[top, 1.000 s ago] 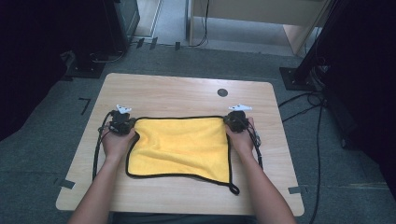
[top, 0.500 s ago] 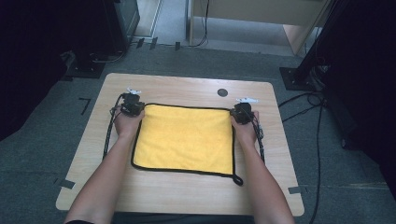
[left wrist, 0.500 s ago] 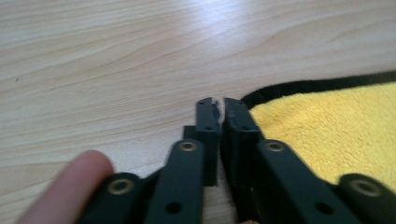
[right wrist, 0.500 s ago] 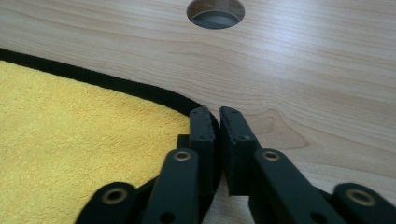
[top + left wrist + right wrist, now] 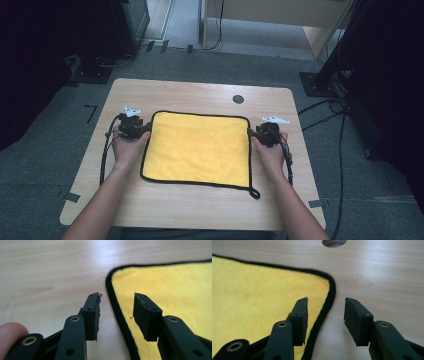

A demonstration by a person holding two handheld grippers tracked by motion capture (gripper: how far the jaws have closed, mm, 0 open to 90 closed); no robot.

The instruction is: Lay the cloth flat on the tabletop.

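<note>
You work at a light wooden table (image 5: 200, 95) with rounded corners and a round cable hole (image 5: 238, 99) near its far edge. Around it you have grey carpet floor (image 5: 55, 165), with short strips of dark tape (image 5: 90, 111) stuck beside the table's left and near corners. Beyond the far edge stands pale wooden furniture (image 5: 280, 15), and black cables (image 5: 330, 107) run across the floor at your right. Dark equipment (image 5: 45, 45) fills the far left, and a black stand base (image 5: 320, 82) sits at the right. The light falls soft and even on the tabletop.
</note>
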